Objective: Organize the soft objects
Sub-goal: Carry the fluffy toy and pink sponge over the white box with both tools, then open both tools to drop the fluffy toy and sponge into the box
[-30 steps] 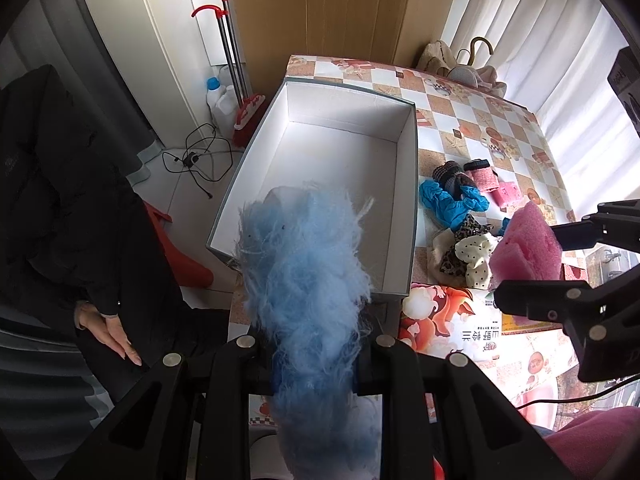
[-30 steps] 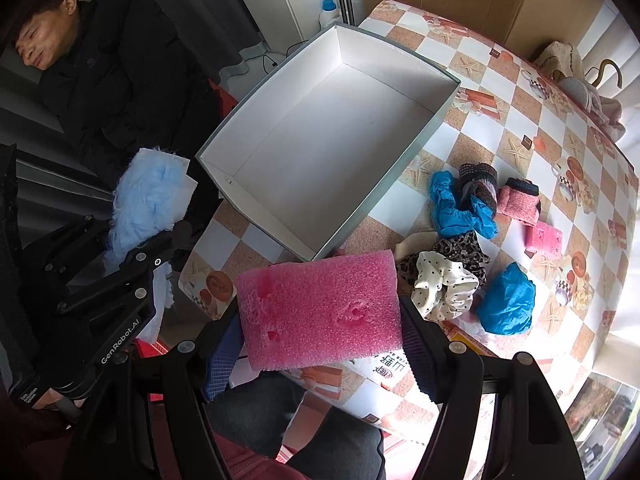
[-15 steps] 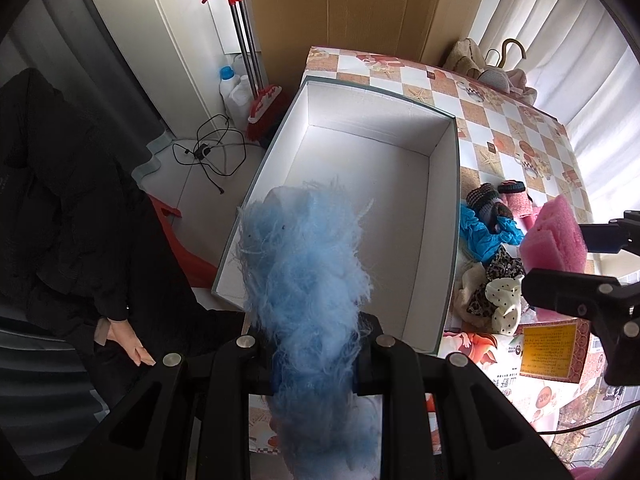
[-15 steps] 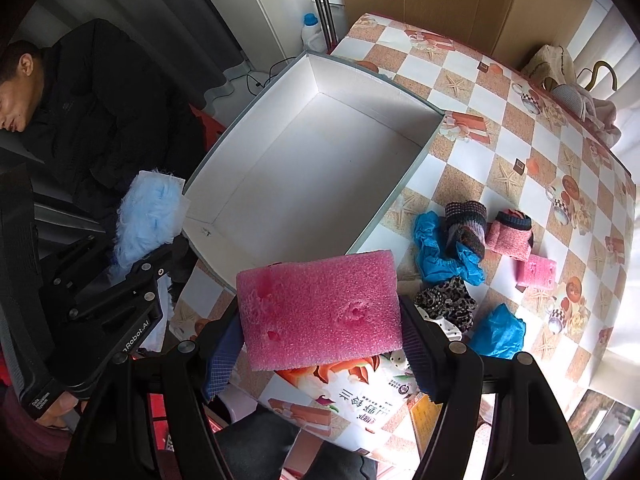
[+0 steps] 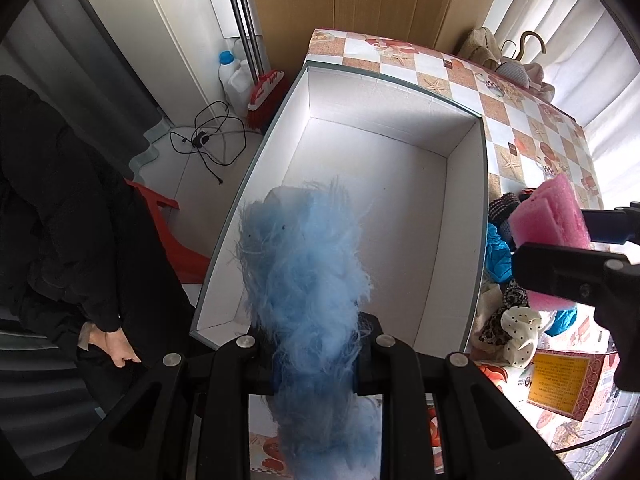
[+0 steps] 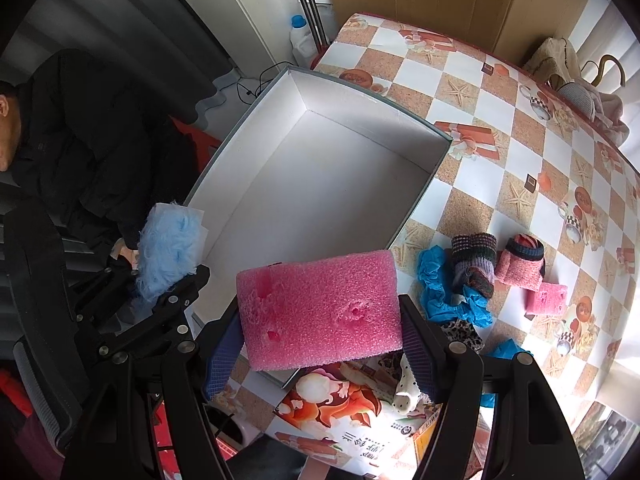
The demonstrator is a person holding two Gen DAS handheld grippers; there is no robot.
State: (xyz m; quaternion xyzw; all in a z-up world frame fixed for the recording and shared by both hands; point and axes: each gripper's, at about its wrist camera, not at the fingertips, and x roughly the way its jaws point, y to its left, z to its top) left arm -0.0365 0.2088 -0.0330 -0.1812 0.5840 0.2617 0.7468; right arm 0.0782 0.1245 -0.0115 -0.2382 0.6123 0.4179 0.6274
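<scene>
Where the left wrist camera looks down, the left gripper [image 5: 316, 360] has its jaws pinched narrow on a fluffy blue fabric piece [image 5: 304, 272], whose fur spills above and below the pads. Fabric tip hangs over the near end of the open white box [image 5: 460, 184], inside its rim line. Box interior bare, grey-edged walls, sitting on the checkered tablecloth [image 5: 516, 120] at the table's left edge. At right, the right gripper [image 5: 560, 248] enters side-on with the pink foam block [image 5: 548, 216] in it, above a heap of small cloths [image 5: 504, 320] just beside the box's right wall. On the floor left of the table: a red broom [image 5: 264, 96], white bottles, a tangled black cable. A person in black clothing sits at left, one hand [image 5: 116, 348] showing.

From the right wrist camera: right gripper [image 6: 320, 344] set wide, both blue pads pressing the ends of the pink foam block [image 6: 320, 308]; held level over the box's near right corner. White box [image 6: 340, 96] open beyond it. Left gripper [image 6: 172, 300] at left with the fluffy blue fabric piece [image 6: 168, 252] upright over the box's near left corner. On the tablecloth [image 6: 500, 92] right of the box: blue crumpled cloth [image 6: 440, 288], striped knit sock [image 6: 474, 260], pink knit roll [image 6: 520, 268], small pink foam piece [image 6: 546, 298], apart from one another but near. A printed carton [image 6: 340, 412] lies under the foam.
</scene>
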